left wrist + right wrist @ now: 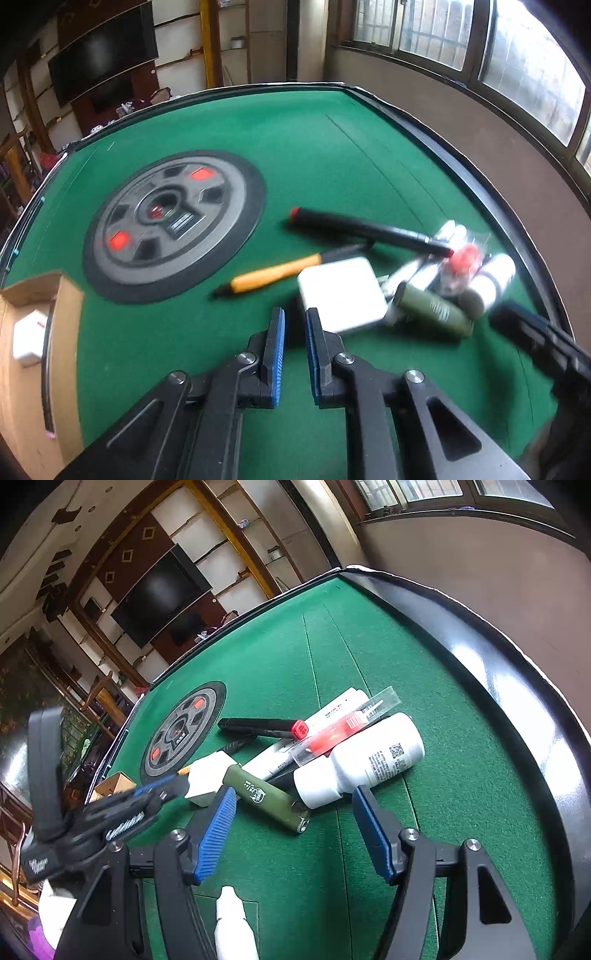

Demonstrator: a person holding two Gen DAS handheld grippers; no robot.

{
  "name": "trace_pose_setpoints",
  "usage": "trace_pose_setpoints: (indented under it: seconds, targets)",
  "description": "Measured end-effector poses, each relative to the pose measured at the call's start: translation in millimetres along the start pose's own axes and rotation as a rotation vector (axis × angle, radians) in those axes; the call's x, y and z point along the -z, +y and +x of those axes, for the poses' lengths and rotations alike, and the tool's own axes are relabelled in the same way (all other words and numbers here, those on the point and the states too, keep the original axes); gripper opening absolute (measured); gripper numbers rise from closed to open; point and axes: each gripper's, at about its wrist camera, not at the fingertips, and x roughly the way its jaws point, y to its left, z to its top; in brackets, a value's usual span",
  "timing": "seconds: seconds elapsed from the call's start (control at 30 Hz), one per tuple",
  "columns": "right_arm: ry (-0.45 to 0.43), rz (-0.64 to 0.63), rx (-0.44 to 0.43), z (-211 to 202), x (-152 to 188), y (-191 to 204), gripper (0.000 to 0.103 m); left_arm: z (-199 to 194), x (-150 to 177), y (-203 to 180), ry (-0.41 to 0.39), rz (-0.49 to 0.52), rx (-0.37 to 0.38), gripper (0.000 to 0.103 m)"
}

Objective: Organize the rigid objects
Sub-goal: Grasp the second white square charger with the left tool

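1. We take the white square block [341, 293] as our landmark; it lies on the green felt table [303, 147] at the near-left edge of the heap of small things
2. Our left gripper [295, 325] hovers just beside the block's near-left corner, its blue pads drawn close together with nothing but felt between them: clenched on nothing
3. Our right gripper [293, 805] stands released, jaws well apart, and grips nothing; between its tips we see the cap end of the white bottle [364, 762] and the metal end of the olive-green lighter [266, 795], and we cannot tell whether either pad touches them
4. The lighter lies just right of the block; the bottle lies beyond the lighter, further right
5. Behind the block lie the black marker with a red cap [264, 726] and the clear case with red contents [345, 723]
6. Only the left wrist view shows the orange-handled tool [275, 273] whole, behind and left of the block, and the open cardboard box [40, 332] well apart to the left, with a white object inside
7. Only the right wrist view shows a white nozzle-tipped bottle [231, 919] nearer us than the block, under the right gripper, and the printed label on the white bottle
8. The round grey centre panel [173, 221] sits behind and left of the block in both views
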Motion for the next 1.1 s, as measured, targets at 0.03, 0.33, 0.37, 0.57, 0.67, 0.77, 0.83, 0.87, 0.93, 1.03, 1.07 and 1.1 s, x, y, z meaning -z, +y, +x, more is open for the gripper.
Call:
trace_pose_setpoints:
  seconds: [0.03,0.33,0.37,0.57,0.67,0.77,0.83,0.87,0.93,1.03,1.07,1.1]
  targets:
    - [-0.002,0.003,0.0,-1,0,0,0.067,-7,3,6,-0.012,-0.017,0.03,0.011]
    - [-0.009,0.004,0.027,0,1,0,0.07,9,-17,15,-0.014,-0.183,0.089,0.064]
    - [-0.006,0.004,0.027,0,1,0,0.07,14,-20,11,-0.018,-0.183,0.085,0.064]
    - [0.009,0.009,0.022,3,1,-1,0.07,34,-28,-20,-0.022,-0.104,0.035,0.068]
    - [0.007,0.012,0.02,3,1,-2,0.07,30,-24,-21,-0.032,-0.068,0.041,0.045]
    - [0.012,0.021,0.018,4,0,-3,0.072,18,-16,-18,-0.031,-0.003,-0.003,0.011]
    - [0.014,0.027,0.014,4,0,-4,0.073,11,-9,-8,-0.027,-0.001,-0.014,0.011]
    - [0.013,0.029,0.013,4,0,-4,0.073,6,-6,-3,-0.029,-0.01,-0.002,0.011]
    - [0.009,0.028,0.012,3,0,-4,0.073,-5,-3,5,-0.053,-0.03,0.072,0.012]
    - [0.013,0.027,0.017,3,1,-4,0.074,-8,-15,3,-0.07,-0.023,0.1,0.043]
    - [0.015,0.025,0.021,4,1,-3,0.074,-7,-22,2,-0.082,-0.028,0.106,0.053]
    - [0.015,0.022,0.024,4,1,-3,0.074,-2,-30,0,-0.078,-0.027,0.111,0.054]
